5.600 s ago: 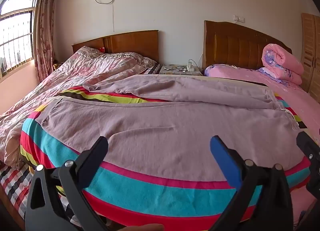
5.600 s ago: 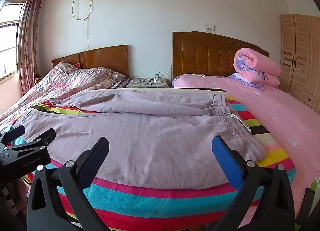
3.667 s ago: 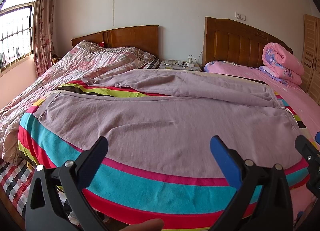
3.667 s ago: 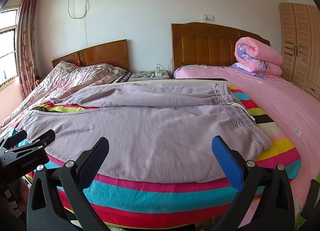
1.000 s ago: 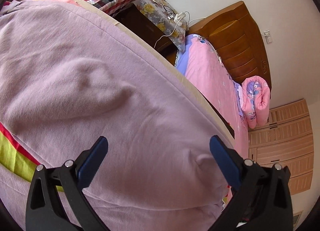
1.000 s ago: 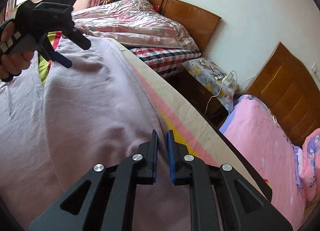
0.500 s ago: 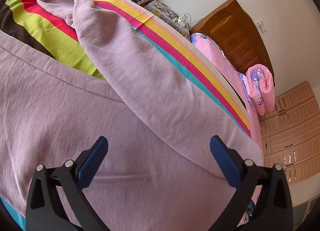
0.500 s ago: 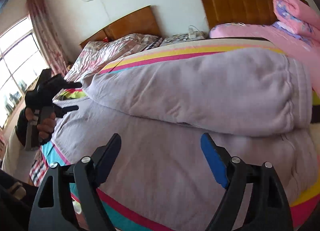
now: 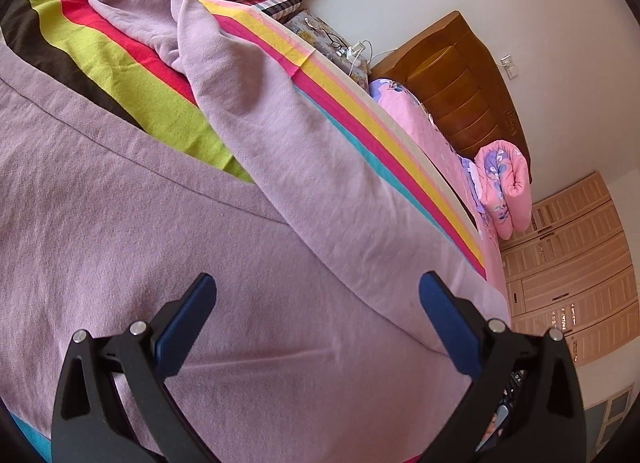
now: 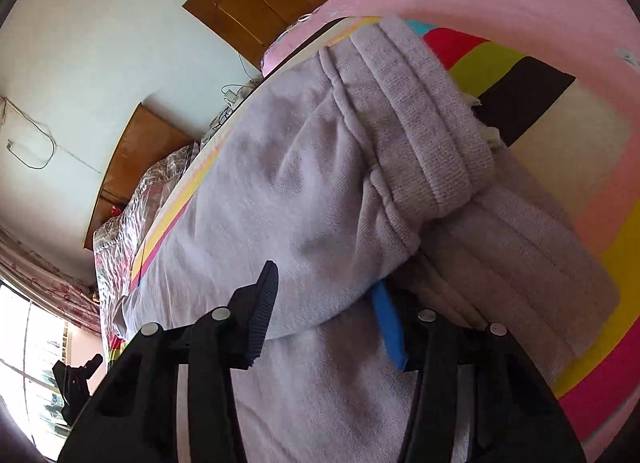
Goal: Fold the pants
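The lilac pants (image 9: 168,231) lie on a striped blanket (image 9: 132,75). One leg (image 9: 256,111) lies at an angle, its end bunched at the upper left. My left gripper (image 9: 316,327) is open just above the near leg, holding nothing. In the right wrist view the ribbed waistband (image 10: 424,131) lies folded over near the blanket's right edge. My right gripper (image 10: 328,315) is open, its fingers either side of a fold of pants fabric (image 10: 304,223) below the waistband; one blue pad (image 10: 388,323) sits under the fold's edge.
A pink bed (image 9: 432,131) with a rolled pink quilt (image 9: 504,183) and wooden headboard (image 9: 460,87) lies beyond. A nightstand (image 9: 332,47) with cables stands between the beds. A wardrobe (image 9: 576,275) is at the right. The left gripper shows far left in the right wrist view (image 10: 76,383).
My right gripper has moved in low to the waistband end, its fingers now around a fabric fold. My left gripper has shifted slightly and stays open over the near leg.
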The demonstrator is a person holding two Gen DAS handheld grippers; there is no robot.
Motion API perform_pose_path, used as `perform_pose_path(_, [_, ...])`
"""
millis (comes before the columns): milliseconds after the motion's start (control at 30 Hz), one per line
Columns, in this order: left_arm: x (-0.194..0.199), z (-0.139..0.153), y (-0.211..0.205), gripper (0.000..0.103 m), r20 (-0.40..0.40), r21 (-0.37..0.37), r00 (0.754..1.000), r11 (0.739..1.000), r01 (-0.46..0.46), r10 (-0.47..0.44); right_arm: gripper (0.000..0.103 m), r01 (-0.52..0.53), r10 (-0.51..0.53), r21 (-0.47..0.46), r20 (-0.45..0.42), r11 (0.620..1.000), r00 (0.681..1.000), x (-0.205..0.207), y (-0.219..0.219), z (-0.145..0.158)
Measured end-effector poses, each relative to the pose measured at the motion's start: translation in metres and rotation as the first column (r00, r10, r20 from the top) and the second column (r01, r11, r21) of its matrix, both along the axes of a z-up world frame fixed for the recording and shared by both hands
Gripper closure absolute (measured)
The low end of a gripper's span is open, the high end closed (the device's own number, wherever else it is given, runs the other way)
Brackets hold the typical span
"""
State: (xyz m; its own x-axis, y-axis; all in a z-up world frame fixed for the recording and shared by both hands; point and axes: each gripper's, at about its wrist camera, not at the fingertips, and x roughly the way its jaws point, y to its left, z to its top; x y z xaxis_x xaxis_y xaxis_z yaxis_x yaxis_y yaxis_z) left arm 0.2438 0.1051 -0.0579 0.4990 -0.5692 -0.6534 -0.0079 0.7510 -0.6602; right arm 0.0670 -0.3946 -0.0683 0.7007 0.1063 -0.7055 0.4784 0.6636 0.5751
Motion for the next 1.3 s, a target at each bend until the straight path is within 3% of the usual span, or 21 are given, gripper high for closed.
perform_pose_path(33, [0.002, 0.000, 0.003, 0.002, -0.004, -0.012, 1.000, 1.000, -0.003, 0.003, 0.086, -0.005, 0.005, -0.008, 0.014, 1.000, 1.000, 0.001, -0.001, 0.002])
perform_pose_path(100, [0.008, 0.000, 0.012, 0.004, -0.022, -0.042, 1.000, 0.999, -0.024, 0.023, 0.090, 0.002, -0.004, 0.024, 0.080, 1.000, 0.997, -0.003, -0.005, 0.009])
perform_pose_path(300, [0.046, -0.004, 0.028, 0.023, -0.085, -0.117, 0.995, 0.991, -0.063, 0.053, 0.091, -0.004, 0.004, 0.000, 0.203, 1.000, 0.979, 0.011, -0.013, 0.050])
perform_pose_path(433, [0.070, -0.006, 0.022, 0.036, -0.120, -0.077, 0.991, 0.994, -0.073, 0.063, 0.091, -0.008, 0.004, 0.017, 0.229, 1.000, 0.973, 0.010, -0.022, 0.057])
perform_pose_path(567, [0.086, -0.014, 0.021, 0.036, -0.167, -0.017, 0.981, 0.995, -0.102, 0.098, 0.091, -0.017, 0.012, 0.022, 0.243, 1.000, 0.970, 0.008, -0.020, 0.059])
perform_pose_path(700, [0.093, -0.019, 0.023, 0.040, -0.174, -0.028, 0.978, 0.992, -0.122, 0.115, 0.091, -0.020, 0.010, 0.035, 0.243, 0.999, 0.970, 0.002, -0.024, 0.056])
perform_pose_path(767, [0.097, -0.023, 0.021, 0.066, -0.177, -0.016, 0.978, 0.993, -0.118, 0.113, 0.091, -0.021, 0.012, 0.034, 0.240, 0.999, 0.971, -0.001, -0.022, 0.055])
perform_pose_path(800, [0.099, -0.027, 0.020, 0.085, -0.185, -0.001, 0.976, 0.993, -0.119, 0.117, 0.091, -0.021, 0.013, 0.034, 0.237, 0.999, 0.971, -0.002, -0.021, 0.055])
perform_pose_path(833, [0.100, -0.029, 0.020, 0.094, -0.188, -0.001, 0.974, 0.992, -0.128, 0.125, 0.091, -0.021, 0.013, 0.033, 0.232, 0.999, 0.973, -0.001, -0.021, 0.054])
perform_pose_path(867, [0.102, -0.028, 0.020, 0.095, -0.190, -0.011, 0.973, 0.991, -0.132, 0.128, 0.091, -0.024, 0.016, 0.030, 0.224, 0.999, 0.974, -0.002, -0.020, 0.054])
perform_pose_path(933, [0.105, -0.014, 0.022, 0.098, -0.166, -0.006, 0.979, 0.993, -0.121, 0.118, 0.091, -0.040, 0.037, 0.009, 0.198, 0.999, 0.980, 0.008, -0.023, 0.059])
perform_pose_path(1033, [0.100, 0.039, 0.020, 0.098, -0.045, 0.033, 0.995, 0.996, -0.088, 0.090, 0.091, -0.083, 0.086, -0.020, 0.183, 0.996, 0.979, 0.029, -0.032, 0.079])
perform_pose_path(1167, [0.038, 0.122, 0.017, 0.098, 0.159, 0.138, 0.987, 0.990, -0.026, 0.004, 0.091, -0.154, 0.163, -0.055, 0.248, 0.986, 0.955, 0.020, -0.035, 0.113])
perform_pose_path(1233, [-0.016, 0.132, 0.023, 0.098, 0.223, 0.185, 0.974, 0.983, -0.007, -0.035, 0.091, -0.191, 0.208, -0.089, 0.261, 0.978, 0.943, -0.011, -0.031, 0.114])
perform_pose_path(1300, [-0.064, 0.109, 0.030, 0.097, 0.201, 0.215, 0.978, 0.977, 0.007, -0.051, 0.091, -0.199, 0.211, -0.075, 0.241, 0.977, 0.947, -0.051, -0.034, 0.092])
